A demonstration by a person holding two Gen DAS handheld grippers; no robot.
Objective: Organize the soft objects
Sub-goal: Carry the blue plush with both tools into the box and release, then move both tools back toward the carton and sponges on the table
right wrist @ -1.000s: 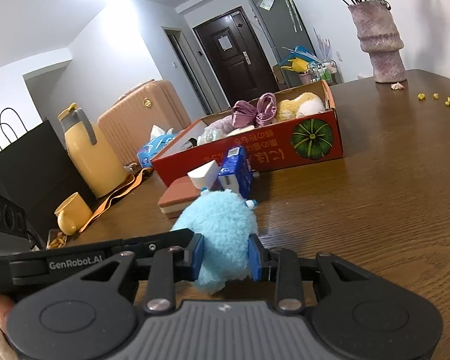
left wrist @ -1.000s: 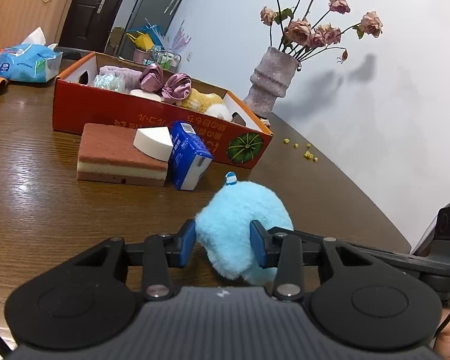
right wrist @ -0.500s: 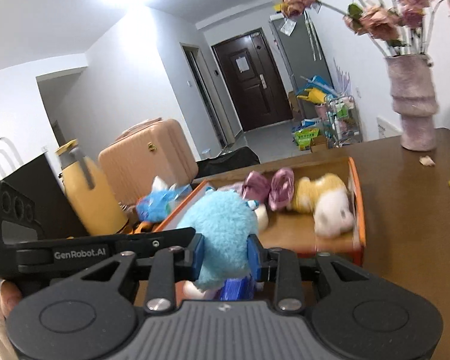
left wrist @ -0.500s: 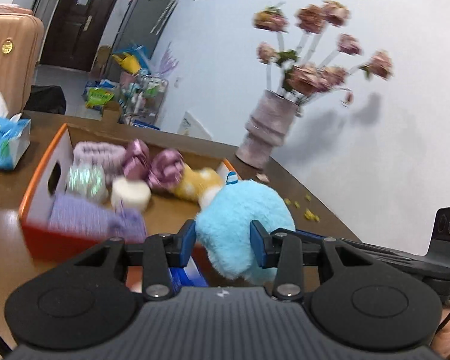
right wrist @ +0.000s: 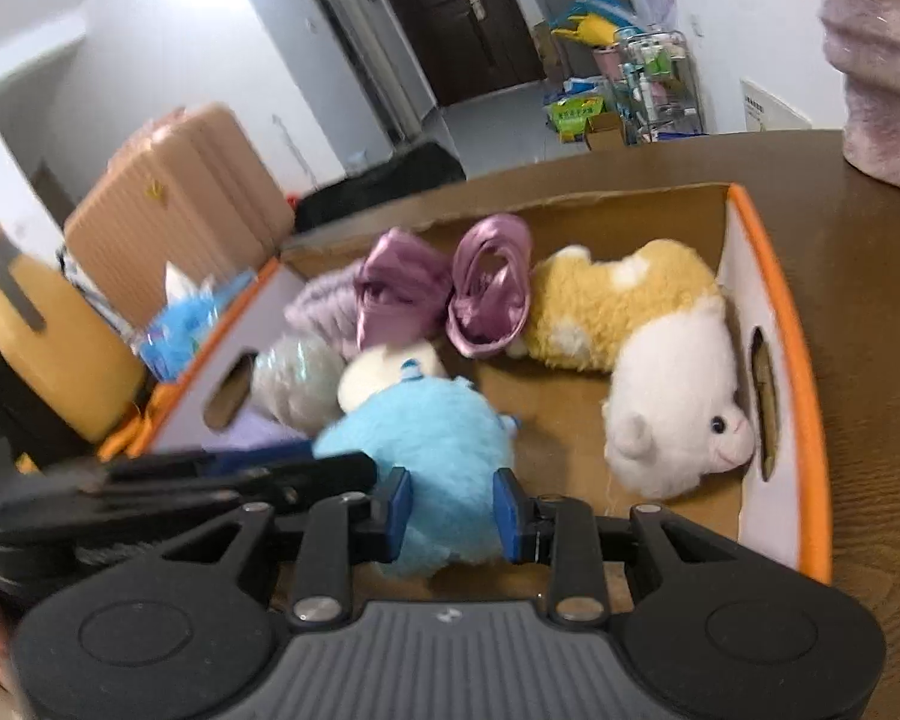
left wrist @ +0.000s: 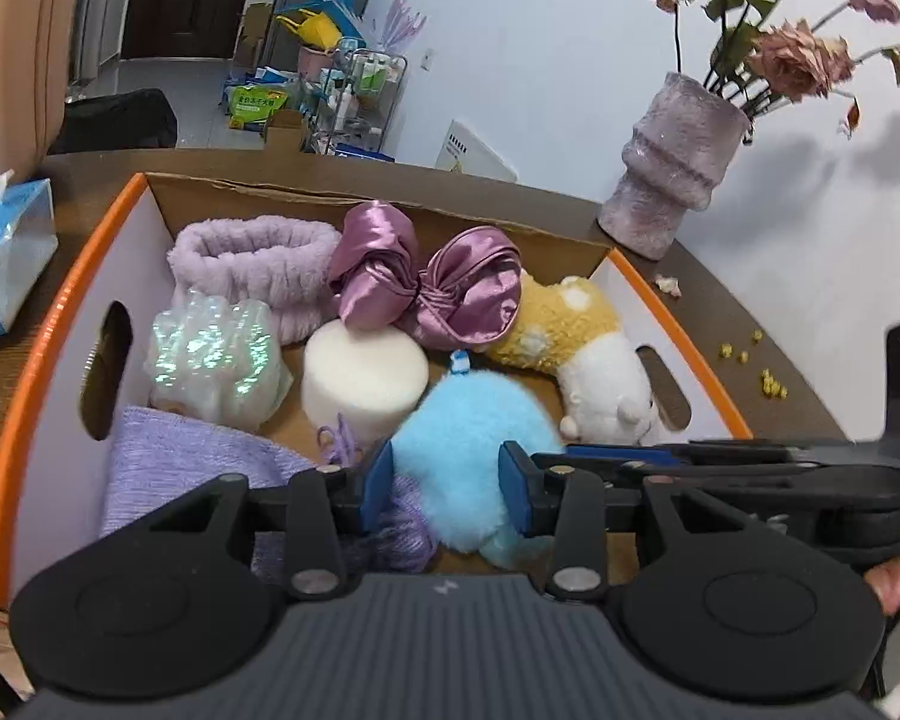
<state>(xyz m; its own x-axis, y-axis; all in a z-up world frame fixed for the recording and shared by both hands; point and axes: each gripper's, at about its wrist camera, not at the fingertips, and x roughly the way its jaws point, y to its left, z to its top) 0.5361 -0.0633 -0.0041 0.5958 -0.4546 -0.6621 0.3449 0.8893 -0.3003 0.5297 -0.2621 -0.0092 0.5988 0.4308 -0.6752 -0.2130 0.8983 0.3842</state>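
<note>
A fluffy light-blue plush toy (left wrist: 462, 444) is held between both grippers, over the near part of the orange-rimmed cardboard box (left wrist: 36, 372). My left gripper (left wrist: 447, 483) is shut on the toy, and my right gripper (right wrist: 450, 510) is shut on it from the other side (right wrist: 426, 444). In the box lie a yellow-and-white plush (left wrist: 582, 372), a purple satin bow (left wrist: 426, 288), a lilac headband (left wrist: 252, 264), a white sponge (left wrist: 360, 378), an iridescent packet (left wrist: 216, 360) and a lilac cloth (left wrist: 186, 468).
A purple vase with dried roses (left wrist: 678, 168) stands right of the box on the wooden table (right wrist: 870, 324). A blue tissue pack (left wrist: 0, 252) lies at the left. A yellow jug (right wrist: 42, 348) and a pink suitcase (right wrist: 180, 204) stand beyond.
Both grippers have lifted the blue plush off the table and carried it forward over the box. The view now looks down into the box.
</note>
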